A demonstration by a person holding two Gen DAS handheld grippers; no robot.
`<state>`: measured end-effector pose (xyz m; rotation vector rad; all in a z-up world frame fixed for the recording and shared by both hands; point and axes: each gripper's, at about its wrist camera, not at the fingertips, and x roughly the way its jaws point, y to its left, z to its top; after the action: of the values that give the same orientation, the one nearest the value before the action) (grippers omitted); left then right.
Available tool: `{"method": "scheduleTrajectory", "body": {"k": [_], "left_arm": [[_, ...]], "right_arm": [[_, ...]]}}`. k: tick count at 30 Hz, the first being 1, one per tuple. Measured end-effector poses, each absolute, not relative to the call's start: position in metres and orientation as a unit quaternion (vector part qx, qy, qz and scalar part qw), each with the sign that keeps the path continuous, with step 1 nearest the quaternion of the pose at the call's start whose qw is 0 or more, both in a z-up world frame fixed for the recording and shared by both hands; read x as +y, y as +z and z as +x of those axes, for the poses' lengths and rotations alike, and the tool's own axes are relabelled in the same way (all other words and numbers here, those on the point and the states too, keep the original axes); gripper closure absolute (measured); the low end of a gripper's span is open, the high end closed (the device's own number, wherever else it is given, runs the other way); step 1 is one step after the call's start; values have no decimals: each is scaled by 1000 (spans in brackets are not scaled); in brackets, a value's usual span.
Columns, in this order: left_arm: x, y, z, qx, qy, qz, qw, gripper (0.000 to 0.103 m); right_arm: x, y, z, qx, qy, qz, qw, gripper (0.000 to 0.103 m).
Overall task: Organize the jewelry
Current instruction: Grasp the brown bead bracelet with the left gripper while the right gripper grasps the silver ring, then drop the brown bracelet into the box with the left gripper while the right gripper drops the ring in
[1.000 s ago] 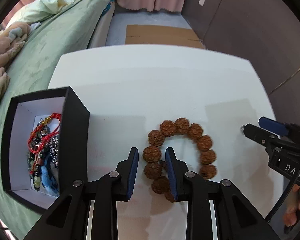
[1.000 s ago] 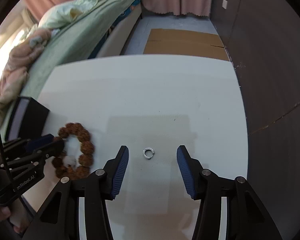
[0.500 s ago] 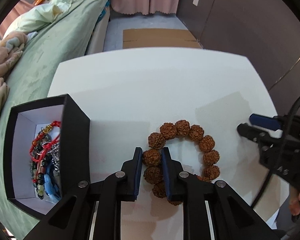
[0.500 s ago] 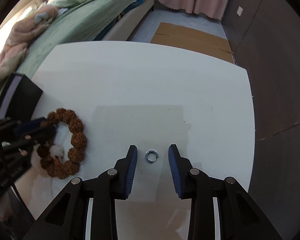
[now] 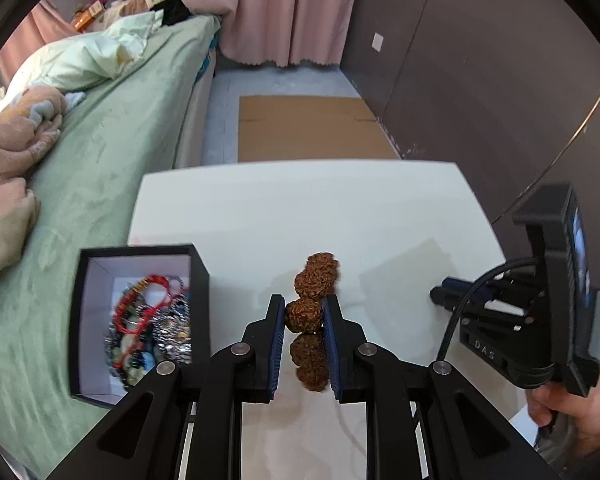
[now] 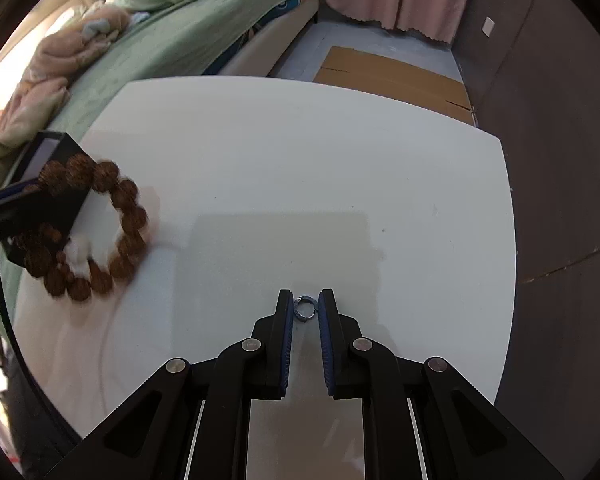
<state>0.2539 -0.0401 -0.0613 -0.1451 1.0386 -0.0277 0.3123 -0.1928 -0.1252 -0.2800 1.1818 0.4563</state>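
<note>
Brown bumpy bracelet (image 5: pixel 309 312): light, floppy, left tongs (image 5: pixel 303 322) clamped on one bead | tiny ring (image 6: pixel 305 309): slippery, right tongs (image 6: pixel 304 312) nearly together around it, cannot tell if touching

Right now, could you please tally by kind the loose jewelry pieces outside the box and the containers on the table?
Brown bead bracelet: 1, clamped in the left gripper
Small silver ring: 1, between the fingers of the right gripper
Black jewelry box: 1, open, holding a tangle of pieces I cannot count
Total: 3
</note>
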Motion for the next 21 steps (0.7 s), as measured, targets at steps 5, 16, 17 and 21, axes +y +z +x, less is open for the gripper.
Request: {"method": "scheduleTrajectory", "body": {"k": [5,16,17,21], "left_arm": [[-26,-38,248,477,-11,-78,875,83],[21,11,229,441,17,-73,894,83],[25,12,227,440,20,-73,895,83],[43,14,223,439,31,-77,895,83]], "right_arm": [[-193,-114,308,539,230,-95,805,89],[-163,-71,287,484,275,-68,828,89],[-159,-67,284,479,280,-65,830,89],[-142,-51,275,456,301,-50,836,89]]}}
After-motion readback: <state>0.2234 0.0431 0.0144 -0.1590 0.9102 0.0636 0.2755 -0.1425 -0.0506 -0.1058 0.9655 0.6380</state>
